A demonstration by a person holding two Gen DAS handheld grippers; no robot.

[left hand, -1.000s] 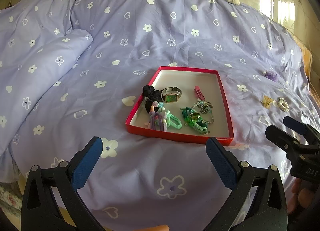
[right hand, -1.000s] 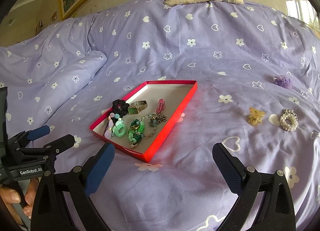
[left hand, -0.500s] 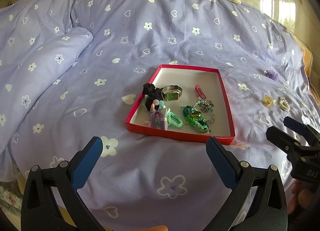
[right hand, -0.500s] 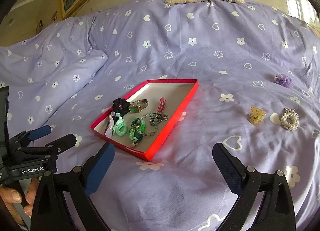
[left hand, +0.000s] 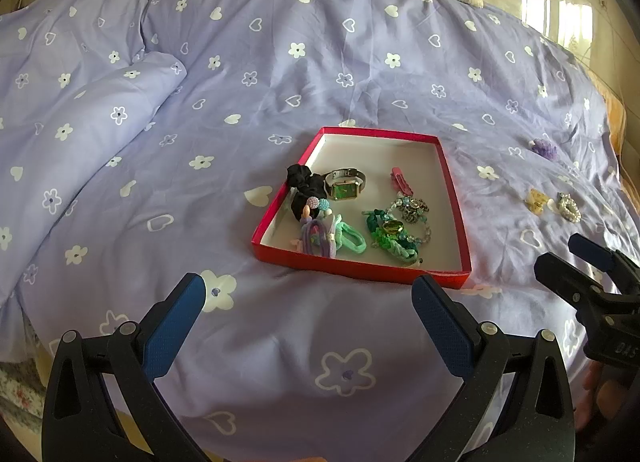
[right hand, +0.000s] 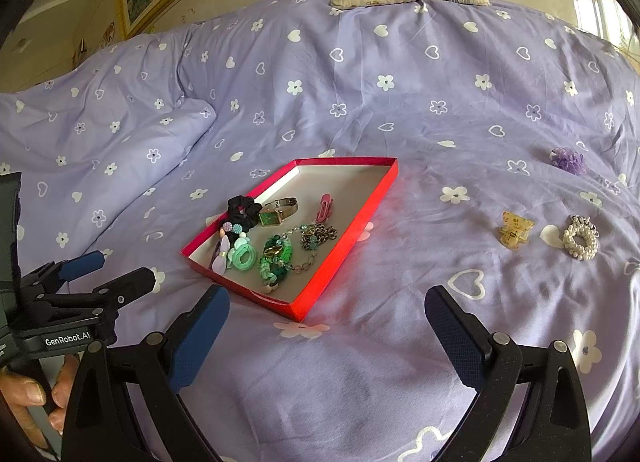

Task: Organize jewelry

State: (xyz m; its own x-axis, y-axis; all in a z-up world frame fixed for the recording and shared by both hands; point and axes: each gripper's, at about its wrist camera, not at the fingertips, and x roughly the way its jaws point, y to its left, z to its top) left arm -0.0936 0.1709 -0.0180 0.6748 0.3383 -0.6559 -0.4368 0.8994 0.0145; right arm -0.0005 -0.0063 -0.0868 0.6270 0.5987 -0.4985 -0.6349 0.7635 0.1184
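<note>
A red tray (left hand: 450, 182) sits mid-bed on the lilac duvet (left hand: 240, 102), holding a watch (left hand: 345, 186), black scrunchie (left hand: 306, 182) and green bracelets (left hand: 390, 238). Toward the bed's right edge lie a yellow clip (left hand: 537, 200), pearl scrunchie (left hand: 569, 207) and purple scrunchie (left hand: 545, 148). The left gripper (left hand: 308, 318) hovers with its jaws wide apart near the bed's front edge.

Left hand-held gripper (left hand: 308, 306) and right hand-held gripper (right hand: 326, 312) both hover side by side, jaws spread wide

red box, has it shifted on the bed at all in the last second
No. The red box sits the same against the white flower print beside its far right corner in the right wrist view; only the camera drifted slightly.
</note>
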